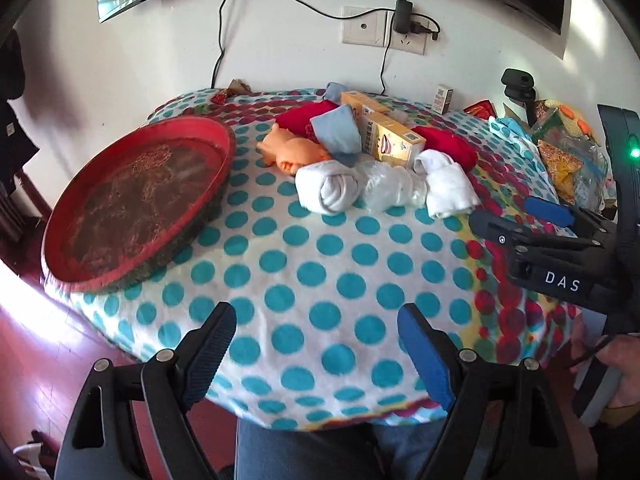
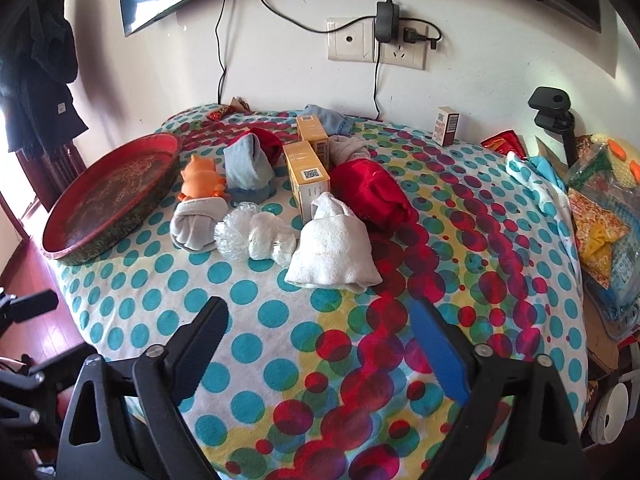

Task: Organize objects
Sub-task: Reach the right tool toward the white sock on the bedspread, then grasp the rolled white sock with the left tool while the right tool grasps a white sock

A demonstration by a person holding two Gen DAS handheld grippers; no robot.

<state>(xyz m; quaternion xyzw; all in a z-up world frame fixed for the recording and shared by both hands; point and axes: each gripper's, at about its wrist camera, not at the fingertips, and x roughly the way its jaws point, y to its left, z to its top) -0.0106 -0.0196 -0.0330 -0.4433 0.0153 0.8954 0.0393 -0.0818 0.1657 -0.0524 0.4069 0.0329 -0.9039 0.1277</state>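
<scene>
At the far left of the dotted tablecloth (image 1: pixel 312 280) sits the round red tray (image 1: pixel 132 200), holding nothing, which reads as the likely place for the loose things to be gathered, though the task sentence does not say so. To its right, near the middle of the table, lies the heap to be sorted: an orange toy (image 1: pixel 288 148), a pale blue sock (image 1: pixel 336 128) leaning on red cloth, a rolled white sock (image 1: pixel 328 188) touching a crumpled clear plastic bag (image 1: pixel 384 188), then a second white sock (image 2: pixel 332 244), two yellow boxes (image 2: pixel 308 176) and a red bundle (image 2: pixel 372 192) just behind it. The left gripper (image 1: pixel 316 344) hangs over bare cloth at the near edge, fingers spread wide with nothing between them. The right gripper (image 2: pixel 316 340) also stands spread and empty, angled down toward the second white sock. Judging from this, the sorting has not begun; the step in hand is the approach to a first pick. The next move calls for choosing one item at the near edge of the heap, probably a white sock, lowering spread fingers round it without dragging the plastic bag beside it, and closing before carrying it left to the tray.
</scene>
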